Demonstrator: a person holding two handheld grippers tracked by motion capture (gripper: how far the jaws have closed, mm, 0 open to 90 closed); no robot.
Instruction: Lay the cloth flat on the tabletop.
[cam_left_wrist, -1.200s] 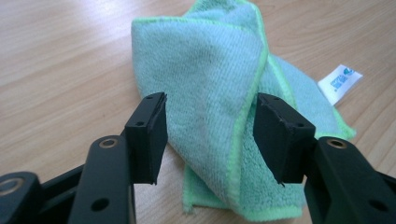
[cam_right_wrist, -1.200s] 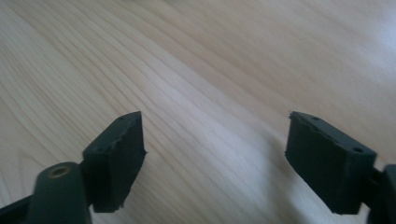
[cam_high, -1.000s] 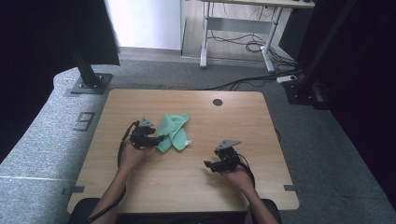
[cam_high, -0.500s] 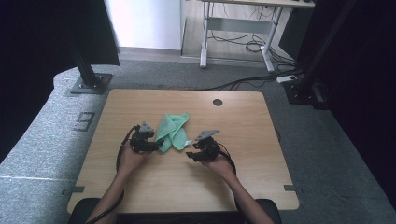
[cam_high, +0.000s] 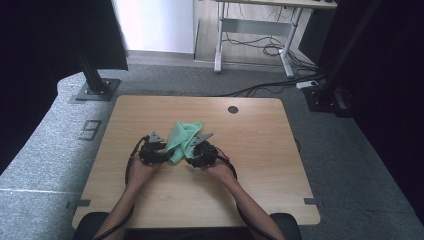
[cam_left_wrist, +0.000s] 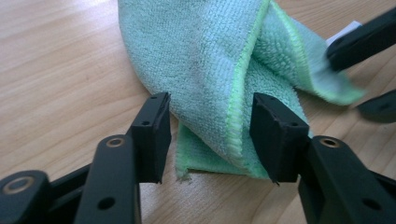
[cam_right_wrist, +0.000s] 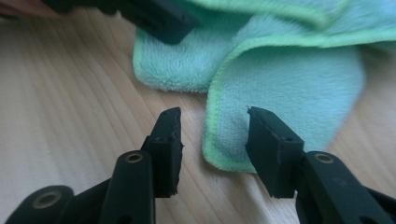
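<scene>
While the crumpled mint-green microfibre cloth (cam_high: 182, 141) lies on the light wooden table (cam_high: 260, 150), both claws now flank it: the right gripper (cam_high: 196, 150), well off to the side a second ago, has come in against the cloth's right edge. Its jaws have just been closing, half-open astride a stitched corner (cam_right_wrist: 229, 140), not yet pinching. The left gripper (cam_high: 159, 150), jaws likewise narrowing, straddles a folded hem (cam_left_wrist: 219, 126) without pressing it. A two-handed pick-up looks imminent. No containers stand nearby.
</scene>
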